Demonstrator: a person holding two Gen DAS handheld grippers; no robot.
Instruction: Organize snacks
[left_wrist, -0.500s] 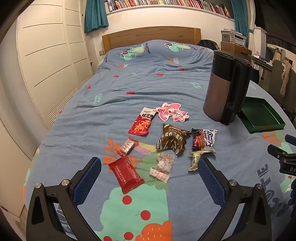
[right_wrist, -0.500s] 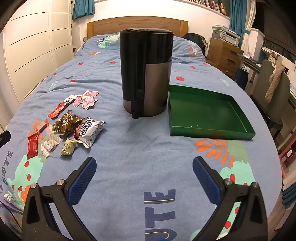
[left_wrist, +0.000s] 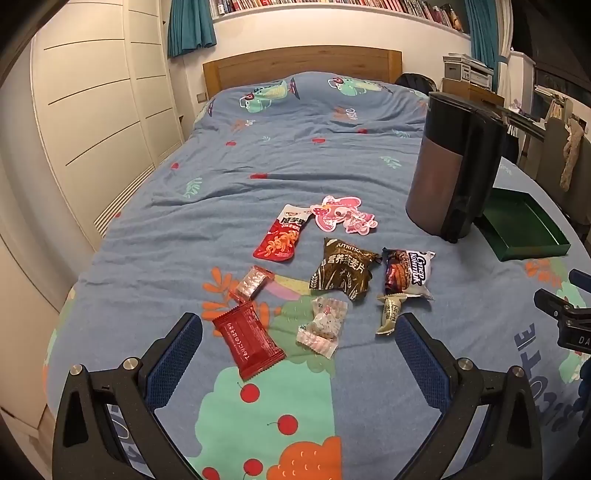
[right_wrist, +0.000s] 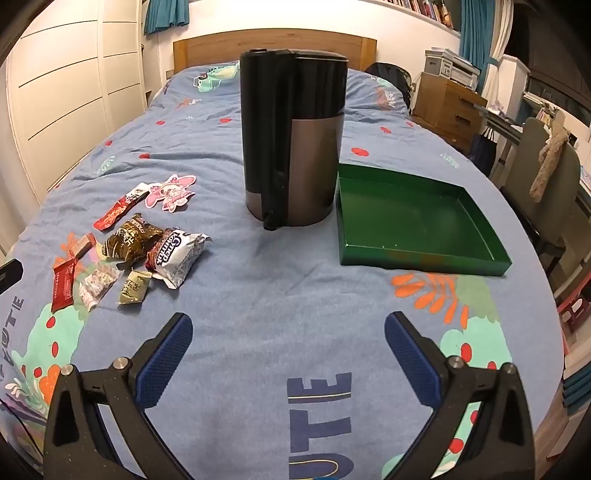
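Hovering: left gripper (left_wrist: 297, 349) hangs low over the near end of the bed (left_wrist: 258, 155), fingers (left_wrist: 173, 358) spread wide and holding nothing, touching nothing.
Snacks: a loose cluster on the bedspread ahead of the left gripper, red packet (left_wrist: 248, 341) and clear candy wrapper (left_wrist: 323, 326) lying nearest between the fingers, brown cereal bag (left_wrist: 341, 273) and white cake packet (left_wrist: 408, 273) just beyond.
Tray: green tray (right_wrist: 413, 218) sits empty on the bed beside a tall black canister (right_wrist: 293, 147), well apart from the snacks; likely the place meant to receive them.
Right gripper: right gripper (right_wrist: 288, 354) waits over bare bedspread near the tray, its fingers also wide and empty.
Judgement: sorting appears not yet begun; the nearest packets look the likeliest first pick.
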